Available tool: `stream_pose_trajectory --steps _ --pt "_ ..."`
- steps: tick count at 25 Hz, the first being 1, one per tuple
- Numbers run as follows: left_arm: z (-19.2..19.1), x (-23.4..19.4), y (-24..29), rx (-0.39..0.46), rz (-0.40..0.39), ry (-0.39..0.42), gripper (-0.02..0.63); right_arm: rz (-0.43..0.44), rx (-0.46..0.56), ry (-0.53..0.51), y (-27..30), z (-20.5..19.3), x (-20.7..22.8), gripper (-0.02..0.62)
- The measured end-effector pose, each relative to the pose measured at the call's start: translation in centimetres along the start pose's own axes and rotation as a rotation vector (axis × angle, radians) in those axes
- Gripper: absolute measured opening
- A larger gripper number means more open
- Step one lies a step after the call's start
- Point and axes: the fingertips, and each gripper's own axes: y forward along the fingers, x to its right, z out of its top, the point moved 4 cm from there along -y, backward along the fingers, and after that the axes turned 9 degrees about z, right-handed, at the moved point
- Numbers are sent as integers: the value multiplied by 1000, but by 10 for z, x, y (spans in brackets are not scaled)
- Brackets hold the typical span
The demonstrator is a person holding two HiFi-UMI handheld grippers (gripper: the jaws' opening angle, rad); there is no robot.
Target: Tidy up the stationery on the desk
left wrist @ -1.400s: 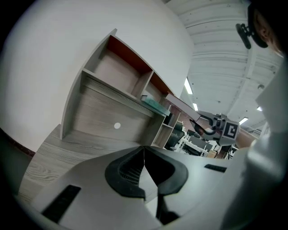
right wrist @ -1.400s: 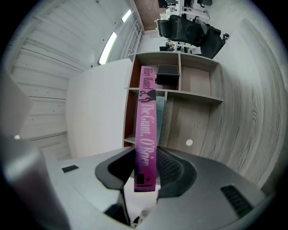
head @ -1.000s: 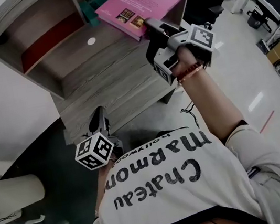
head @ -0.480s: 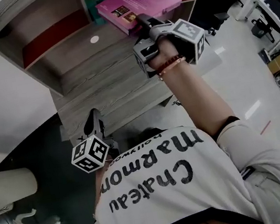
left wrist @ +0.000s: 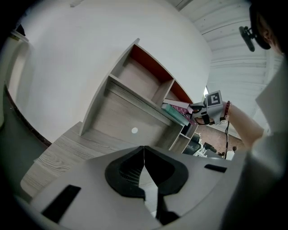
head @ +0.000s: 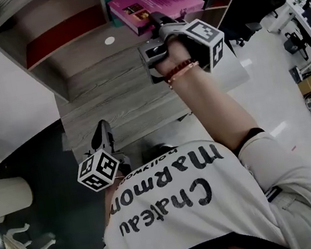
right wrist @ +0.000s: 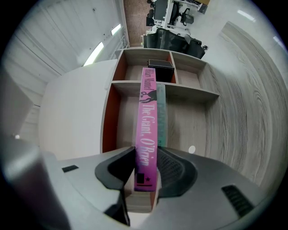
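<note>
A pink book (head: 155, 0) lies in the shelf unit's (head: 39, 28) middle bay, on top of a teal book (head: 115, 10). My right gripper (head: 155, 19) is shut on its near spine end. In the right gripper view the pink spine (right wrist: 147, 121) stands between both pads, with the teal book (right wrist: 162, 114) just behind it. My left gripper (head: 101, 128) hovers low over the grey desk's (head: 122, 103) front edge, shut and holding nothing. In the left gripper view its tips (left wrist: 144, 149) meet, and the right gripper (left wrist: 201, 115) with the pink book (left wrist: 177, 103) shows far off.
A black box (right wrist: 160, 69) sits in a far shelf bay. A small white disc (head: 109, 40) marks the shelf's back panel. The shelf's left bay has a red inner wall (head: 60, 33). Office floor and chairs (head: 297, 38) lie to the right.
The right gripper has carried the pink book leftward and deeper into the shelf bay. The left gripper has shifted only slightly near the desk's front edge.
</note>
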Motion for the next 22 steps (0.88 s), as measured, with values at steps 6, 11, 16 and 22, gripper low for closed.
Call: stream_pose_trajectory --steps 6,11,16,22 --pt "-3 11 -7 31 30 0 17 7 -37 23 2 0 3 155" --pt "-8 10 -14 54 61 -4 17 4 -97 42 12 -3 11 155" --pt "-4 -16 -25 68 88 -12 17 7 -155 68 27 -36 13 155" --pt "2 -31 -28 66 104 -18 17 9 -199 65 43 -50 14 155"
